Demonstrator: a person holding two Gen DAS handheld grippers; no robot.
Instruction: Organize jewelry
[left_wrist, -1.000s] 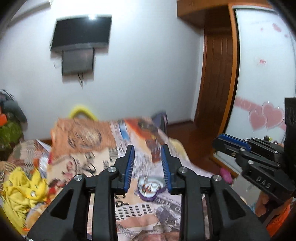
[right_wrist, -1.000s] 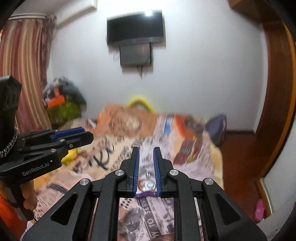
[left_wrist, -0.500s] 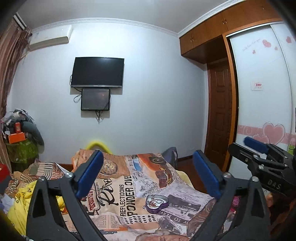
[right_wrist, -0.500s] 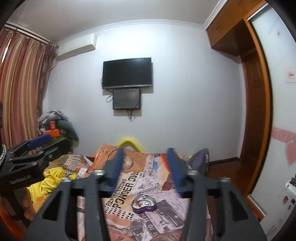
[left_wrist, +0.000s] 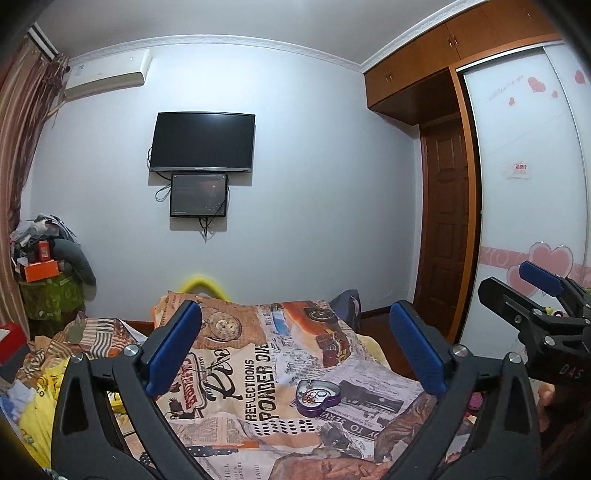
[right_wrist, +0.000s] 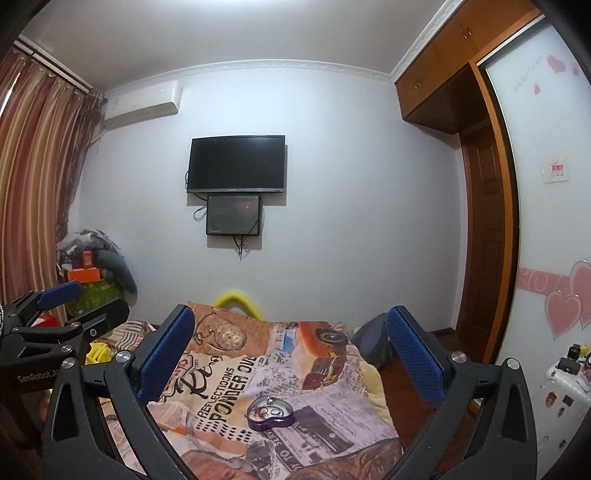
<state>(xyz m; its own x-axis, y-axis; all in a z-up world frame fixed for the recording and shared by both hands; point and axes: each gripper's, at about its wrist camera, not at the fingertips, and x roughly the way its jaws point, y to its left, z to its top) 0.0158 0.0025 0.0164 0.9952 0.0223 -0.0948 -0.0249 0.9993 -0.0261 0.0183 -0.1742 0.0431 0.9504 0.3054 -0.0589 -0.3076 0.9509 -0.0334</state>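
Note:
A purple heart-shaped jewelry box (left_wrist: 317, 397) lies open on the printed bedspread (left_wrist: 258, 369), with small jewelry pieces inside. It also shows in the right wrist view (right_wrist: 270, 413). My left gripper (left_wrist: 295, 354) is wide open and empty, held well above and behind the box. My right gripper (right_wrist: 290, 352) is also wide open and empty, at a similar height. Each gripper shows at the edge of the other's view: the right one (left_wrist: 535, 291) and the left one (right_wrist: 70, 306).
A yellow cloth (left_wrist: 33, 417) and striped clothes lie on the bed's left side. A wardrobe with heart decals (left_wrist: 528, 206) and a wooden door (left_wrist: 447, 236) stand on the right. A TV (left_wrist: 203, 142) hangs on the far wall. A small white cabinet (right_wrist: 561, 398) stands at the right.
Both grippers have opened wide from nearly shut and have risen and pulled back from the heart box, which stays on the bedspread.

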